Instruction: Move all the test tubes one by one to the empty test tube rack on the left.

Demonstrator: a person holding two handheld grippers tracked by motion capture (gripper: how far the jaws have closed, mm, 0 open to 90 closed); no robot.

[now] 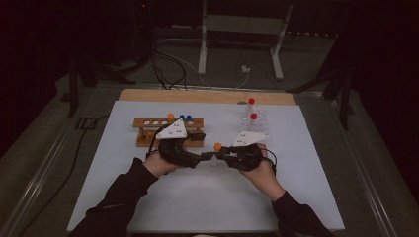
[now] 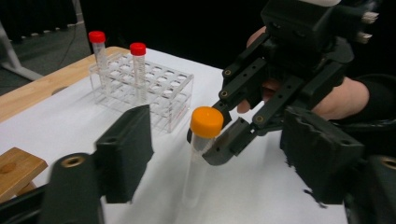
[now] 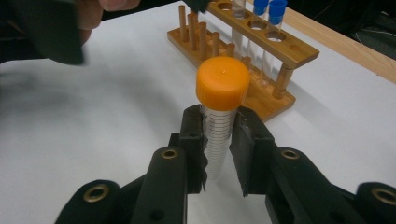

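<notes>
Bare bench lies open near the person, while the wooden rack and clear rack block the far side.

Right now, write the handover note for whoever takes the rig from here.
Right tool: shut on the orange-capped tube, held upright over the white mat.
Left tool: jaws open either side of that tube, not yet pressing.
Wooden rack: one orange-capped and two blue-capped tubes.
Clear rack: two red-capped tubes.
Done: tube lifted between the racks.
Left: probably hand it over, then seat it.
</notes>
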